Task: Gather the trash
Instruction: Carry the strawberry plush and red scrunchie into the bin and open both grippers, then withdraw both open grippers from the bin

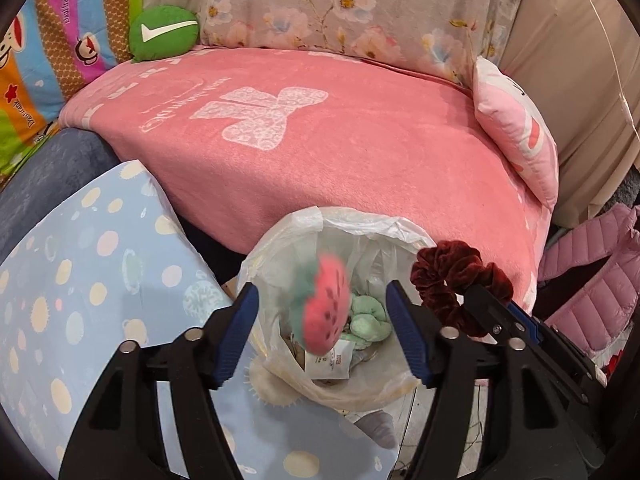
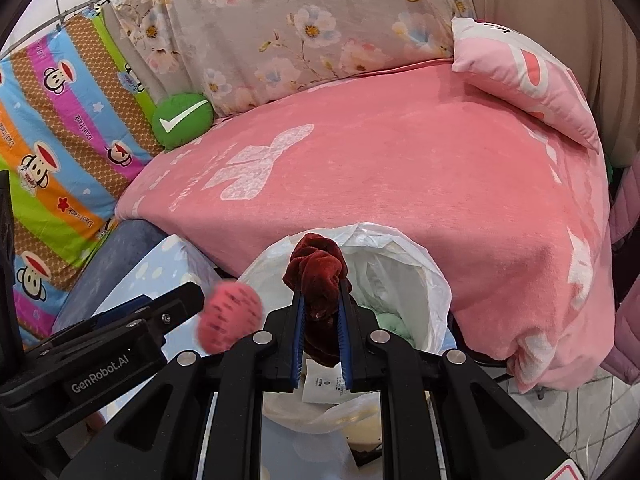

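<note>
We face a sofa draped in a pink blanket, with a grey floral cover over the backrest behind it. A striped cartoon-monkey quilt hangs at the far left, a pale pink pillow leans at the right end, and a round green cushion with a white tick sits in the back corner. A light blue dotted cloth lies in the near left.

Just in front of the sofa edge stands a bin lined with a thin white trash bag, mouth open upward. Inside we see a mint-green soft item and a printed paper slip.

Our left gripper is spread wide above the bag, holding nothing. Between its fingers, blurred and touching neither, is a small pink strawberry-shaped plush with dark seeds and a green top; it looks to be dropping into the bag.

Our right gripper is closed on a dark red velvet scrunchie, clamped across its bunched middle, just over the bag's near rim.

We judge both pieces very light, soft and unbreakable. The scrunchie is squashy and elastic, so its fabric may cling to the blue pads; a pinch across the thick gathered part holds it best. The plush would compress easily and suits a grip around its body.
</note>
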The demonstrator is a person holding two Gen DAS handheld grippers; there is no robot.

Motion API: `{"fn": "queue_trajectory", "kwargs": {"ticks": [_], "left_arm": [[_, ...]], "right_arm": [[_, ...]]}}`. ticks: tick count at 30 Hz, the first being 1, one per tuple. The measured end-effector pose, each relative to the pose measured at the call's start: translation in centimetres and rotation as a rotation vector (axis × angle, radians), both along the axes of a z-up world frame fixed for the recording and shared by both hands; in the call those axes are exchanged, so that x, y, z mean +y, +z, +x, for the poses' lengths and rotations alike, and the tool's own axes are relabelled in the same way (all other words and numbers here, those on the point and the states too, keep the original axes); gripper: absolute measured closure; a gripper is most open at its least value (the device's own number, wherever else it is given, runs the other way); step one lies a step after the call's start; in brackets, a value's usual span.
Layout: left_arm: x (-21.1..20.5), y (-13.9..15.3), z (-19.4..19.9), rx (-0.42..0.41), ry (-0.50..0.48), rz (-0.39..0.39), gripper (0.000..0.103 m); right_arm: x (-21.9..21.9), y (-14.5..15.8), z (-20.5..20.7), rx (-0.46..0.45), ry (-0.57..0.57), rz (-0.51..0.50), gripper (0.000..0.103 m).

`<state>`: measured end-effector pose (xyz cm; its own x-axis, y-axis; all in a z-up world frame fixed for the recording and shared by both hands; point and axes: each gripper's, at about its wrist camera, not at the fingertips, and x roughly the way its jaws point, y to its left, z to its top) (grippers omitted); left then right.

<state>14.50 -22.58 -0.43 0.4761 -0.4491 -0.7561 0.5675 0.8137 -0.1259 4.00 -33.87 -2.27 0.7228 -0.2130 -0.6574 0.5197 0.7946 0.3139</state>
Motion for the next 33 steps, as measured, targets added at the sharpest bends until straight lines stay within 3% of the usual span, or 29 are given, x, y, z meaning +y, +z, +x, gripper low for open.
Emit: {"fn": "queue_trajectory", "kwargs": {"ticks": [11,19,26,28,33], "left_arm": [[1.5,-0.5,0.9,0.004,0.046,0.007,0.039],[3.1,-0.9,1.7,0.007,0.095,0.013,0.035],[4.5,-1.3,1.9,0.01,0.122,0.016,0.035],[4.9,-1.4,1.9,0.009,0.127,0.018,0.035],[5.7,-1.4,1.7,0.01,0.135,0.021,0.035]], "right_arm": [[0.7,-0.5,1.7,0.016,0.037,0.0,0.089],[1.9,-0.5,3.0,0.032,0.069,-0.019,0.079],[2.9,-0.2,3.3,0.047,0.088,-0.053,0.076],[3.3,0.0,3.3,0.054,0.091,-0.069,0.069],[3.9,0.4,2.9,0.07,0.095,-0.096,0.065]]}}
